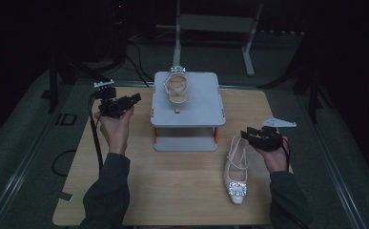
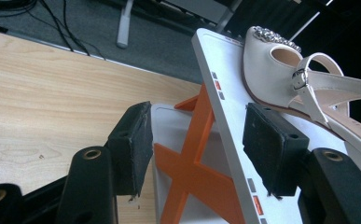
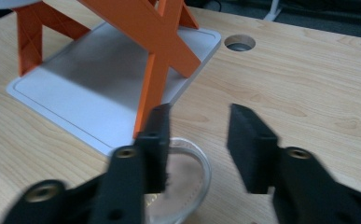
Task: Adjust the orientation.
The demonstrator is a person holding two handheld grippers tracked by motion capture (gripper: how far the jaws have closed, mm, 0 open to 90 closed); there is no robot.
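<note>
One white jewelled heeled shoe (image 1: 177, 86) (image 2: 299, 74) rests on the top shelf of a grey two-level stand (image 1: 197, 102) with orange legs (image 2: 194, 163). Its mate (image 1: 236, 174) lies on the wooden table at the right, toe towards me. My left gripper (image 1: 124, 103) (image 2: 197, 149) hovers open just left of the stand, jaws framing the shelf edge. My right gripper (image 1: 252, 136) (image 3: 197, 144) is open above the heel end of the table shoe; the heel's rim (image 3: 194, 161) shows under its left jaw.
The stand's lower plate (image 3: 75, 88) lies flat on the wooden table (image 1: 172, 181). A round cable hole (image 3: 239, 43) is cut into the tabletop. Metal frame legs (image 1: 250, 45) and cables (image 1: 134, 62) sit on the dark floor beyond the far edge.
</note>
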